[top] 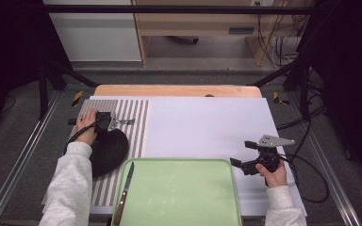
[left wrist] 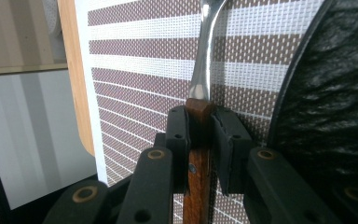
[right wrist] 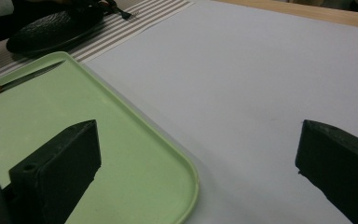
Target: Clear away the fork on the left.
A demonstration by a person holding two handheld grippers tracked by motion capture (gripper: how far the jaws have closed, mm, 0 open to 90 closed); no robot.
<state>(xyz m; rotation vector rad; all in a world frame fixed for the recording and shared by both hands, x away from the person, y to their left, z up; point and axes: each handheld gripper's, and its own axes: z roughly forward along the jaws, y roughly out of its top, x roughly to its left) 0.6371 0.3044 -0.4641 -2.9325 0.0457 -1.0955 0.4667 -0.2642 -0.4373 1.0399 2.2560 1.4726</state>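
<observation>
Between your left jaws sits a fork point(left wrist: 200, 135) with a varnished wooden handle and polished metal neck, ahead of them a coarse woven striped placemat point(left wrist: 140, 70), to their right a matt, rough-textured black plate point(left wrist: 331, 93).

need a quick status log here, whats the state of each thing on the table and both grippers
left gripper: shut on the fork's wooden handle
fork: held over the striped placemat, beside the black plate
black plate: on the placemat, nothing on it
knife: lying flat at the tray's left edge, untouched
green tray: on the table, holding the knife
right gripper: open, jaws wide, nothing between them
</observation>
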